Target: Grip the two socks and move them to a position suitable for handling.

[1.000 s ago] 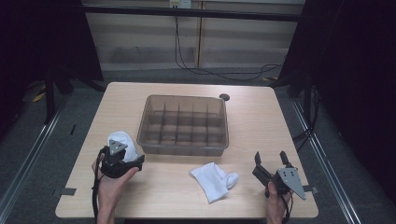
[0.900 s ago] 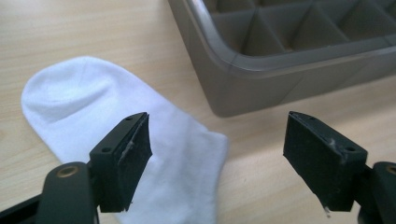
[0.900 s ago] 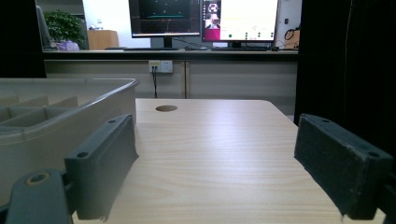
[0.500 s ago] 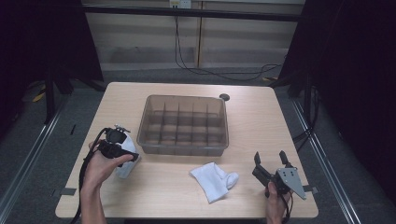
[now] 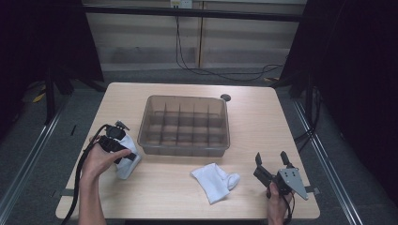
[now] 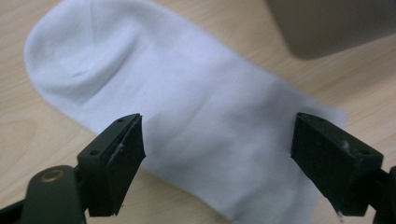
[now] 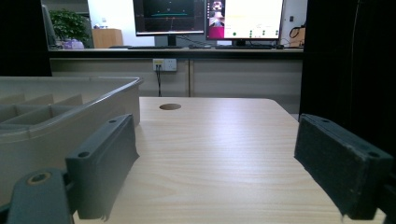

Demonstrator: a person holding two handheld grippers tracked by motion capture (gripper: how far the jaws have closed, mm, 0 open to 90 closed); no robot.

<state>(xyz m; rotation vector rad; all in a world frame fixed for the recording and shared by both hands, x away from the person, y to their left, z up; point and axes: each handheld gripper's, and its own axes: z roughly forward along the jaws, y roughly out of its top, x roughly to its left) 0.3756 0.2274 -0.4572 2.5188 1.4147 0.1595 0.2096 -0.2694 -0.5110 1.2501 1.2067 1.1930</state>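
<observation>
On a wooden table (image 5: 178,197), the left gripper (image 6: 217,154) hovers over a white sock (image 6: 187,116) lying flat beside a compartment tray (image 5: 187,124). Its jaws have just been opening and stand wide, not touching the sock. The right gripper (image 5: 272,164) rests open near a second sock (image 5: 216,180).

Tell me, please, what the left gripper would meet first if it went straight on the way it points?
Most likely the white sock lying on the table: the left gripper points down at it, jaws open.
</observation>
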